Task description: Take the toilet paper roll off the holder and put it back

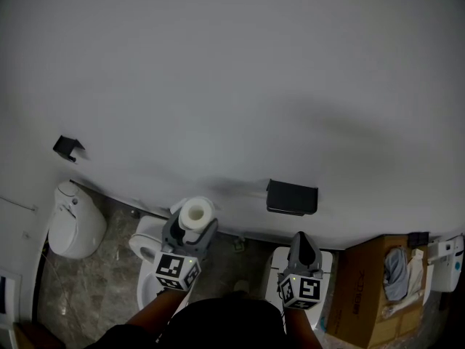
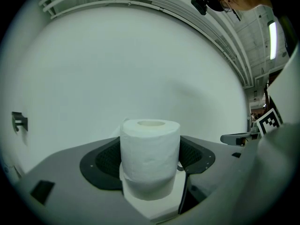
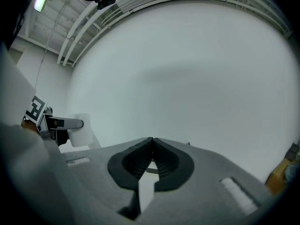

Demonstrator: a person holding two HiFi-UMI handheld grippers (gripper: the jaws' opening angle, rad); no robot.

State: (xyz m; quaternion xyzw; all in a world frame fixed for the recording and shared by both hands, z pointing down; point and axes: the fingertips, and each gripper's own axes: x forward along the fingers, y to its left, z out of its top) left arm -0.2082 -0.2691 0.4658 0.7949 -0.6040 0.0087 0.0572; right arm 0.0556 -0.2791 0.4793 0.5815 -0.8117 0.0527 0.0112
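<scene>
While closed on toilet paper roll (image 2: 150, 158), left gripper (image 1: 194, 225) fingers (image 2: 105, 161) pressing both sides; roll upright between pads, core hole up, off any holder. Right gripper (image 3: 152, 142): fingers pinched fully together, tips meeting, nothing between. Black wall fixture (image 1: 291, 197): beyond fingertips, right of left pair, up-left of right pair, apart from both. White wall (image 1: 232, 71) ahead of both pairs. Cardboard box (image 1: 365, 286) right of right fingers.
</scene>
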